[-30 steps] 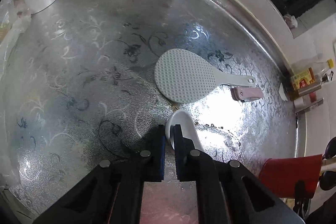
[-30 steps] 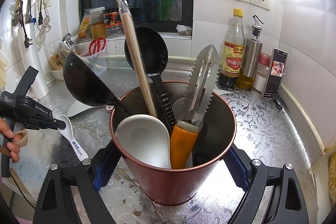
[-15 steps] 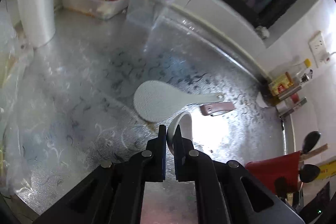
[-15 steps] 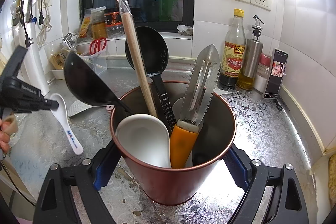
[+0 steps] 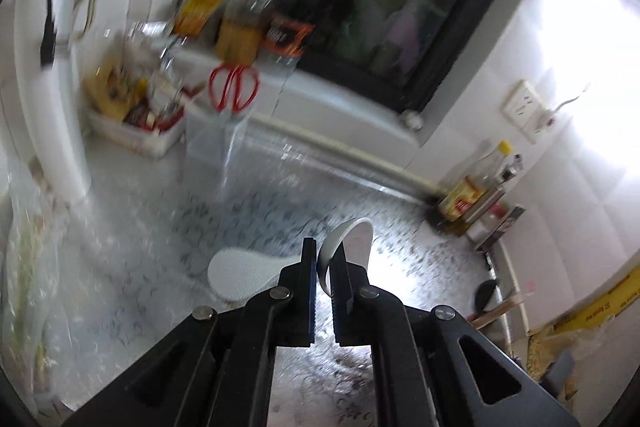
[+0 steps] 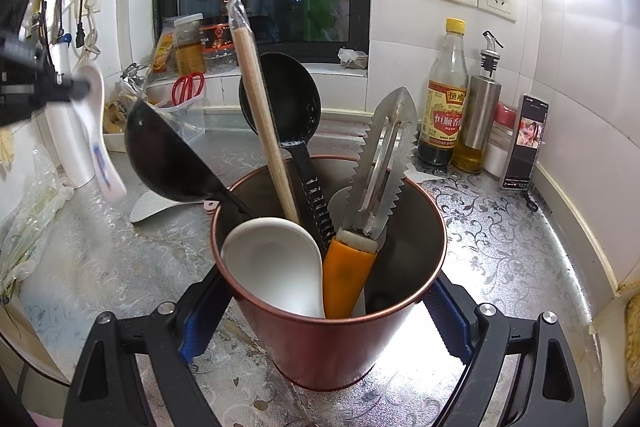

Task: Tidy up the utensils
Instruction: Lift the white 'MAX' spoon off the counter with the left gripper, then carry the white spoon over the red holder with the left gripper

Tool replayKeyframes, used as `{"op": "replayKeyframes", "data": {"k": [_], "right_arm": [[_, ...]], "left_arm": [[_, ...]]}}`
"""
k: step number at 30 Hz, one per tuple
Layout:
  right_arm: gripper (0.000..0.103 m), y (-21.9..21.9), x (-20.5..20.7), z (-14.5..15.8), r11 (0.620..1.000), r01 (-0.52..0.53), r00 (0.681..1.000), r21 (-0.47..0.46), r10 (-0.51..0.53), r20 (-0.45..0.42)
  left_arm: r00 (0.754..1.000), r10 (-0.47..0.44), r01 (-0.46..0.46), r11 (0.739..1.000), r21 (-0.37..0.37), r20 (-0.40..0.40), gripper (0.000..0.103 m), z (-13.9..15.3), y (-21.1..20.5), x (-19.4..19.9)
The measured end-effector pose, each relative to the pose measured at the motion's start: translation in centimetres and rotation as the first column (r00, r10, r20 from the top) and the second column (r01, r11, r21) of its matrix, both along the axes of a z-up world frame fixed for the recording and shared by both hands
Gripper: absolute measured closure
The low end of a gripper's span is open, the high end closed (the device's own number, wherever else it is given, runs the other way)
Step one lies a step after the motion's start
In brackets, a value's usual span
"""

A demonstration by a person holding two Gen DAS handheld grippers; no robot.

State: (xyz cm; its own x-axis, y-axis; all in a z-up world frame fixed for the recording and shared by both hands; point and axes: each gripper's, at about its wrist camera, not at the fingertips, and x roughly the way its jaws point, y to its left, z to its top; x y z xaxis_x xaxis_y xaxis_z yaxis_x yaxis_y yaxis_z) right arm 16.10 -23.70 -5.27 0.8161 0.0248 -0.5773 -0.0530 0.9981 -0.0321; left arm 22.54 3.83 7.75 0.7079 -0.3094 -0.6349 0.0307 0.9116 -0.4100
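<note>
right wrist view: patterned steel counter, walled at the back and right. red-brown holder cup stands near the front edge, right gripper clamped on its sides, blue pads pressing the wall. cup already houses two black ladles, a wooden-handled tool, a serrated scaler with orange grip and a large white spoon. judged mostly done.

outstanding: white rice paddle lying on the counter left of the cup, with a small pink item beside it, partly hidden.

left gripper is closed on a small white ceramic spoon, held clear of the counter, well left of the cup.

clearance: cup mouth crowded; free room remains at its front right, beside the orange grip. ladle bowls overhang the left approach.
</note>
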Motion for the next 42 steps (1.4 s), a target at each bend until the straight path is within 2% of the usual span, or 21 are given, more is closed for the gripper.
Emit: {"op": "replayKeyframes", "data": {"k": [5,10,15,26,33,40,42], "right_arm": [[0.012,-0.1,0.0,0.0,1.000,0.000,1.000,-0.001,0.000,0.001],[0.012,-0.1,-0.1,0.0,1.000,0.001,1.000,0.001,-0.001,0.002],[0.012,0.0,-0.1,0.0,1.000,0.001,1.000,0.001,-0.001,0.001],[0.012,0.0,-0.1,0.1,1.000,0.000,1.000,0.000,0.000,0.001],[0.012,-0.1,-0.1,0.1,1.000,-0.002,1.000,0.001,0.002,0.002],[0.012,0.0,-0.2,0.1,1.000,-0.003,1.000,0.002,0.003,0.003],[0.012,0.0,-0.2,0.1,1.000,-0.003,1.000,0.001,0.003,0.003]], "left_arm": [[0.995,-0.053,0.052,0.999,0.014,0.088,0.097,2.9,-2.0,-0.1],[0.986,-0.100,0.097,0.995,0.026,0.136,0.097,5.0,-3.7,-0.2],[0.968,-0.148,0.141,0.989,0.049,0.201,0.097,7.6,-5.7,-0.1],[0.893,-0.296,0.255,0.954,0.160,0.340,0.097,12.8,-11.5,-0.8],[0.860,-0.388,0.332,0.919,0.212,0.333,0.097,11.8,-15.2,-1.1],[0.837,-0.464,0.358,0.866,0.349,0.291,0.097,8.7,-18.7,-1.6],[0.831,-0.487,0.379,0.850,0.366,0.268,0.097,7.8,-19.3,-1.5]]}}
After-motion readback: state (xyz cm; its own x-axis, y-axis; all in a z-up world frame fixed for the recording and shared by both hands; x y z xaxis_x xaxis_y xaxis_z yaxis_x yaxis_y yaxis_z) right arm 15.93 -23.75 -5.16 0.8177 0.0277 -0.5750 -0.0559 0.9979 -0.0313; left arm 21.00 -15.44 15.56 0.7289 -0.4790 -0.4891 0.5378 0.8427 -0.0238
